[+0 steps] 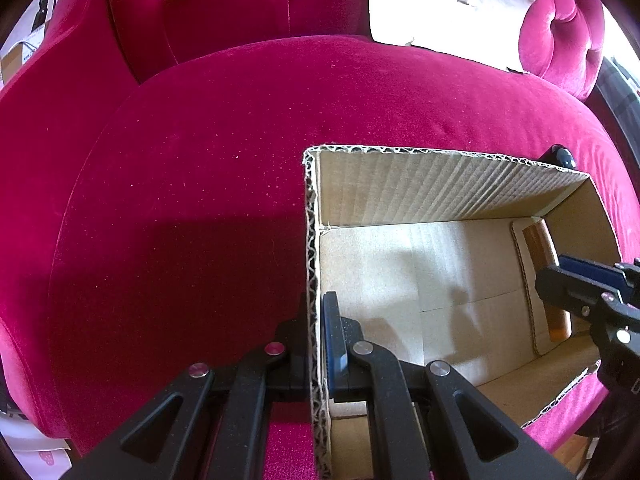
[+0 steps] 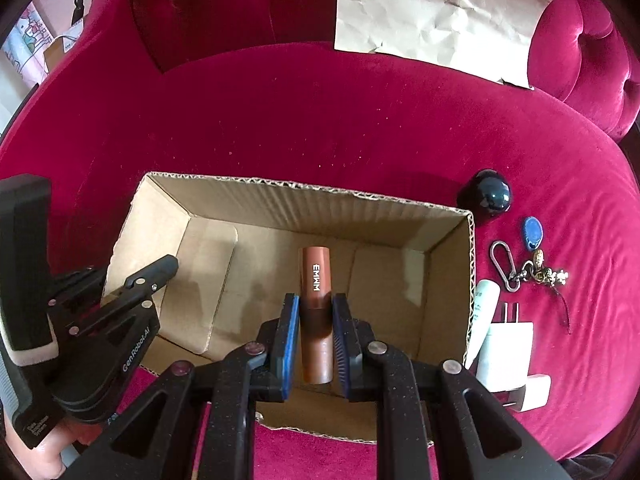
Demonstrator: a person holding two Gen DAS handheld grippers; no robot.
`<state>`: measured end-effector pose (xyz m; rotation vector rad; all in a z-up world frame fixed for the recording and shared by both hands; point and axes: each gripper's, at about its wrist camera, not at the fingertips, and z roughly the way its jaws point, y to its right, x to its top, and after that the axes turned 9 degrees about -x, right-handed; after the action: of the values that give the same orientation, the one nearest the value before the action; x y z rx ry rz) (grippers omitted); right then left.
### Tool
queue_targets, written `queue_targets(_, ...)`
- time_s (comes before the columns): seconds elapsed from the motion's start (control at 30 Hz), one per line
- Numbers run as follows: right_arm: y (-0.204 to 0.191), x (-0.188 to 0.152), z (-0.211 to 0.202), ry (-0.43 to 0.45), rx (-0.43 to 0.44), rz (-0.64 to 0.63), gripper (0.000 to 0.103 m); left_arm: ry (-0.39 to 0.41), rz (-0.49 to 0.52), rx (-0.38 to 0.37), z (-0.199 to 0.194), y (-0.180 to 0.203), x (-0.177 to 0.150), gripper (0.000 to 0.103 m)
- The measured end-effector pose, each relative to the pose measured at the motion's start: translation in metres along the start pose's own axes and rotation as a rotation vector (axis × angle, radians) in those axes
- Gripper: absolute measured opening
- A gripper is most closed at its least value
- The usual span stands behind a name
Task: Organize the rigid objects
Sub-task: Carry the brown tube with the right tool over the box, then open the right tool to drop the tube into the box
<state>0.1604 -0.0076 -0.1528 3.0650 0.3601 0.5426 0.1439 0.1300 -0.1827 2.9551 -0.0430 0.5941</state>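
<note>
Right gripper point(image 2: 314, 344) clamped on copper tube point(image 2: 316, 276), holding it inside cardboard box point(image 2: 304, 196) on pink sofa point(image 2: 320, 120). Left gripper point(image 1: 316, 344) pinching box's side wall.

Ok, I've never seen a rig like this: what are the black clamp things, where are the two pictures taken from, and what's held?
They are hand-held tongs, one per hand, each with a camera looking along its fingers. The left tongs pinch the wall of a cardboard box on a pink velvet seat. The right tongs are shut on a brown tube over the box. Beside the box lie a dark ball, a keyring with a blue fob, a white tube and white chargers.
</note>
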Motion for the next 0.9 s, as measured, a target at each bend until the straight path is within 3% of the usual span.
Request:
queue_targets(0.23,-0.004,0.001,-0.004,0.009,-0.001,-0.014,0.018,0.001,0.004,0.001,0.002,-0.002,-0.001,0.005)
queue_targets(0.3,-0.005,0.002,-0.004,0.005,-0.009,-0.021,0.026,0.002,0.007,0.002,0.002,-0.002,-0.001,0.005)
queue_targets(0.37,-0.005,0.003,-0.007,0.017,-0.029,-0.028,0.057,0.002,0.007,0.003,0.002,-0.001,-0.001,0.005)
queue_targets(0.53,-0.006,0.006,-0.019,0.082,-0.084,-0.038,0.089,0.003,0.007,0.003,0.002,-0.001,-0.001,0.005)
queue_targets(0.7,0.000,0.008,-0.029,0.129,-0.116,-0.002,0.094,0.002,0.007,0.003,0.003,-0.001,-0.001,0.005)
queue_targets(0.8,0.006,0.007,-0.029,0.107,-0.098,0.009,0.102,0.003,0.007,0.003,0.003,-0.001,-0.001,0.005)
queue_targets(0.9,0.010,0.003,-0.032,0.101,-0.099,0.010,0.103,0.003,0.006,0.003,0.003,-0.001,-0.001,0.005)
